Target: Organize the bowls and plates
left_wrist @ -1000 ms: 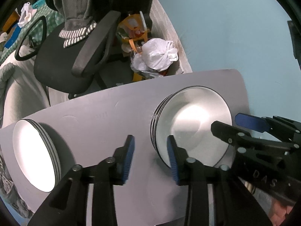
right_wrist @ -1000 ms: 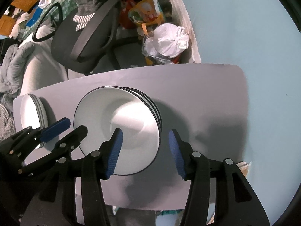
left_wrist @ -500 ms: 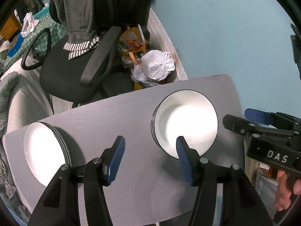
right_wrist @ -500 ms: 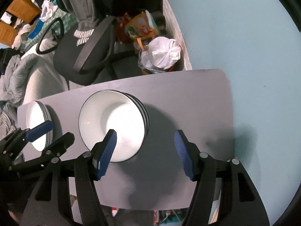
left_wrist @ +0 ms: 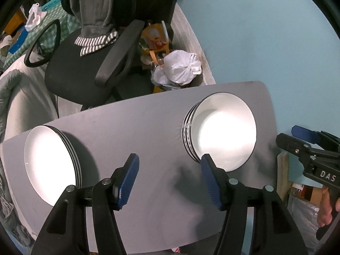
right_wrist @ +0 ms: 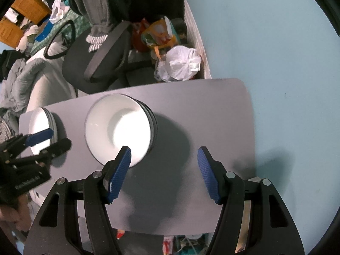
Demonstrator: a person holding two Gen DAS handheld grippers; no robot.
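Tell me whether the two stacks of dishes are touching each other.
Apart. The left wrist view shows bare grey table between the plate stack and the bowl stack.

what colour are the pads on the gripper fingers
Blue, with a ribbed texture, on both the left gripper and right gripper. The right wrist view shows them best.

plate stack (left_wrist: pixel 50 165) table-left | bowl stack (left_wrist: pixel 221 131) right | chair (left_wrist: pixel 85 70) behind, seemingly
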